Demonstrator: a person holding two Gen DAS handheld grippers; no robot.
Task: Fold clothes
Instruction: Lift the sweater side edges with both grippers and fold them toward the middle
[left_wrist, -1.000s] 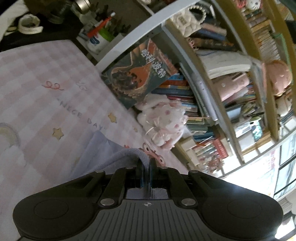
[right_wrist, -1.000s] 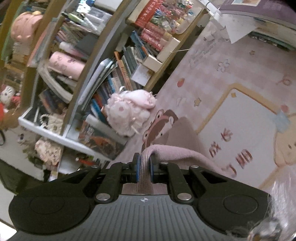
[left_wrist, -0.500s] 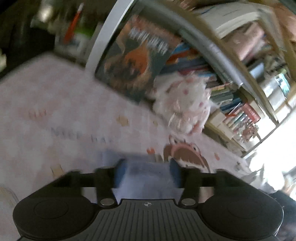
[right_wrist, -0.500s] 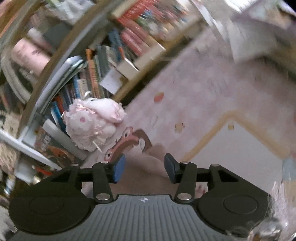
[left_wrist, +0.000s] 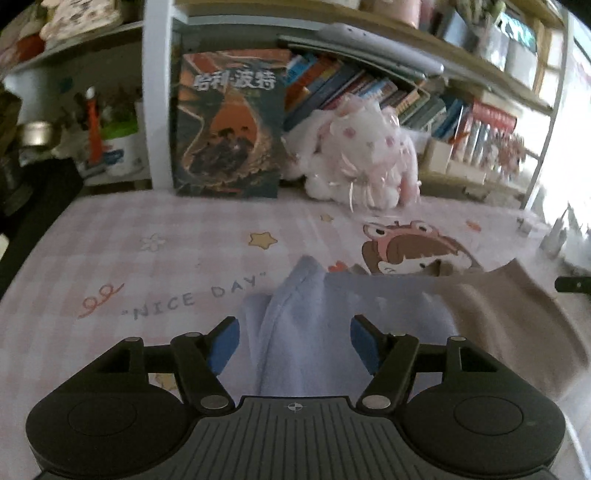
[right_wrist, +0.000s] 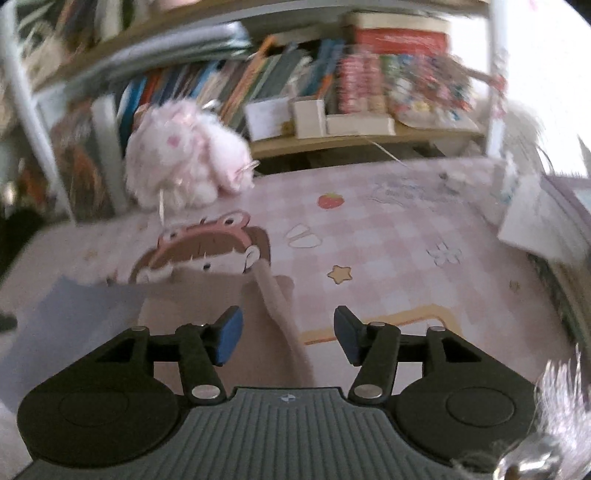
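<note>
looking along both grippers, we see a garment (left_wrist: 306, 332) lying on a pink checked table cover (left_wrist: 110, 258), its left part pale blue, its right part beige (right_wrist: 207, 295). our left gripper (left_wrist: 293, 345) is spread wide, its blue pads either side of a raised blue ridge of cloth, holding nothing. our right gripper (right_wrist: 288, 336) is spread too, with a beige fold edge running up between its fingers, also unheld. we judge a fold has just been laid, so the step in hand is smoothing or picking the next edge. to do it well, we would bring each gripper low onto a single clean edge, pinch both layers together at matching spots, and lift evenly so the cloth does not bunch. behind the table, a shelf (left_wrist: 461, 173) holds rows of books, with a plush toy (left_wrist: 362, 158) and a large book (left_wrist: 229, 129) leaning in front. a white tub (left_wrist: 118, 155) at far left holds pens.
</note>
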